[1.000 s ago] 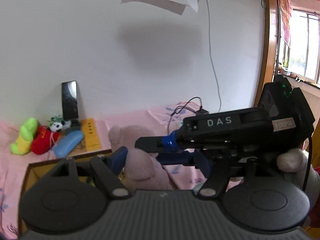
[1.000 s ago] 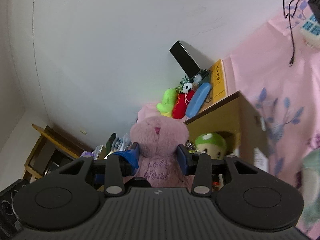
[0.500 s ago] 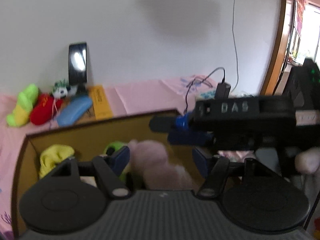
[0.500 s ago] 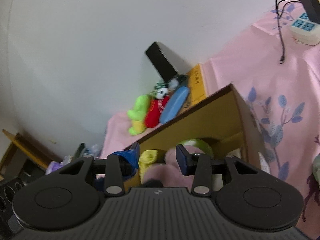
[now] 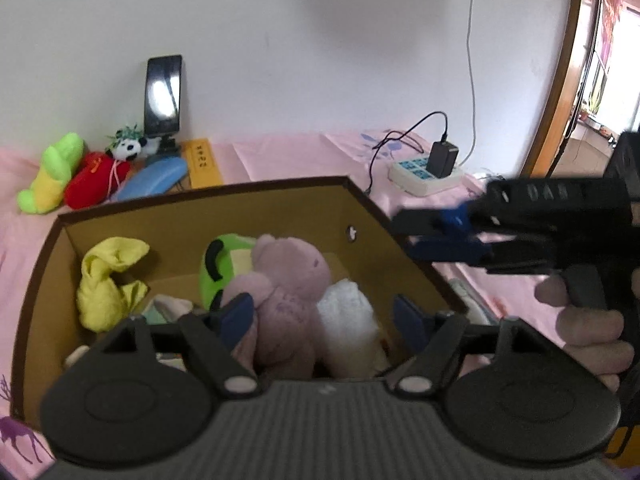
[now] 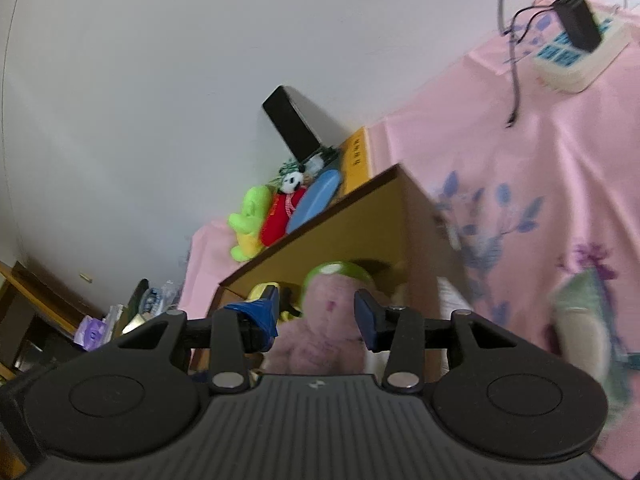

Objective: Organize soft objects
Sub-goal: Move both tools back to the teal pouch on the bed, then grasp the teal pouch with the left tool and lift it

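Observation:
A pink plush bear [image 5: 292, 280] lies inside the open cardboard box [image 5: 248, 192], on a green plush [image 5: 224, 256], beside a white plush [image 5: 344, 312] and a yellow cloth toy [image 5: 108, 276]. My left gripper [image 5: 326, 316] is open above the box's near side, empty. My right gripper [image 6: 316, 312] is open and empty; the bear [image 6: 324, 332] shows between its fingers, apart from them. In the left wrist view the right gripper [image 5: 440, 232] hangs over the box's right wall.
A green plush [image 5: 48, 176], a red plush [image 5: 96, 184], a small panda [image 5: 128, 148], a blue case [image 5: 156, 178] and a phone [image 5: 162, 98] stand by the back wall. A power strip with charger [image 5: 432, 170] lies on the pink sheet right of the box.
The right gripper carried the pink bear down into the box, opened and let it go, then drew back to the right. The left gripper rose and now looks down into the box.

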